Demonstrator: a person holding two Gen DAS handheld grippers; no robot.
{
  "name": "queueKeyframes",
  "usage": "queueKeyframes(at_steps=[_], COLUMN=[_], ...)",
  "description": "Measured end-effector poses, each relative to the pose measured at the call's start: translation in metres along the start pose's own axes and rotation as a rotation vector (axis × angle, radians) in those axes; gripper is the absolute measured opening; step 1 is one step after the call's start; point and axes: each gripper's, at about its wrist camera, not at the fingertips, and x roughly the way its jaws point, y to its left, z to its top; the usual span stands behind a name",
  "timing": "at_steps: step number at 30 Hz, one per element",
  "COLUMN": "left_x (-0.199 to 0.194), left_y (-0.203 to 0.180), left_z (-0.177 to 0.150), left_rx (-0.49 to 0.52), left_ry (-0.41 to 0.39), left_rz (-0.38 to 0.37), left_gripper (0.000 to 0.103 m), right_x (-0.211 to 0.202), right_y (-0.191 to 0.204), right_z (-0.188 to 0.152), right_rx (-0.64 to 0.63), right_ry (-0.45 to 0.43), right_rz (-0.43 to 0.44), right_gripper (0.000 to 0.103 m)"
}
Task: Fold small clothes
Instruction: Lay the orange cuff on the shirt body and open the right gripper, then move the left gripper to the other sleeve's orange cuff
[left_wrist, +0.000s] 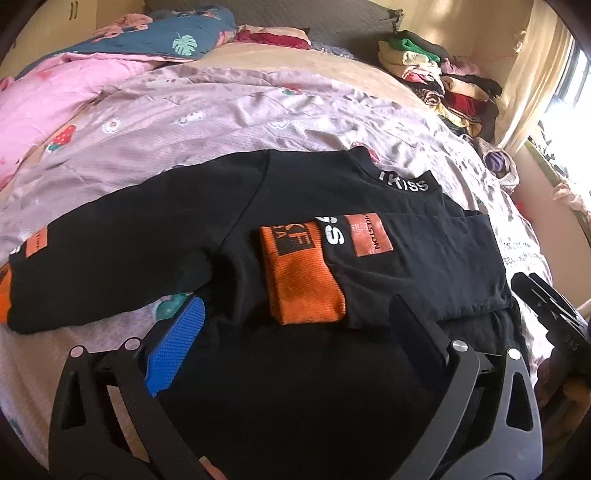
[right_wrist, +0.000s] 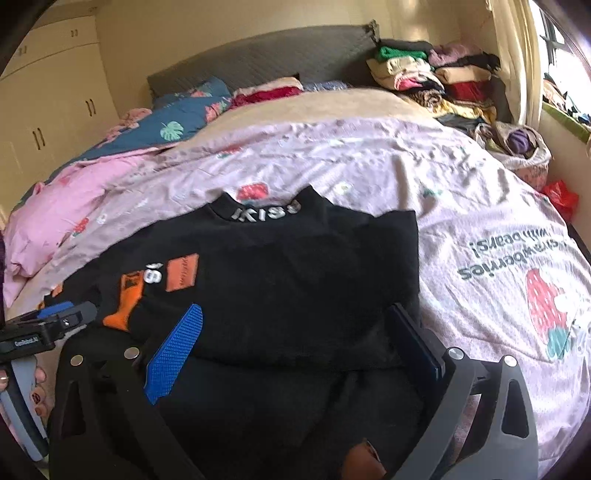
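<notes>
Black sweatshirt (left_wrist: 280, 236) with orange cuffs, right sleeve folded across chest, flat on bed (left_wrist: 184, 125); left hand-held gripper (left_wrist: 295, 317) and right hand-held gripper (right_wrist: 299, 325) both spread wide, gripping nothing.

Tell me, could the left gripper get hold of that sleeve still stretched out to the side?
Probably yes. The left gripper is open and holds nothing, and the outstretched sleeve of the black top lies flat on the pink bedspread just to its left, with nothing lying over it.
</notes>
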Motion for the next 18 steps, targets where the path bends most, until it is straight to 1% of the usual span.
queueKeyframes(at_steps=[8,18], left_x=[-0.017,-0.034], left_y=[0.019,0.057], left_z=[-0.006,-0.013], left_rx=[-0.036,-0.094], left_ry=[-0.025,-0.061], left_rz=[0.019,0.065], left_gripper=[0.093,0.093], right_x=[-0.014,-0.021], right_y=[0.031,0.078], right_z=[0.002,0.0], right_rx=[-0.063,-0.146], right_ry=[-0.05,-0.069], right_rz=[0.042,0.075], right_gripper=[0.099,0.099])
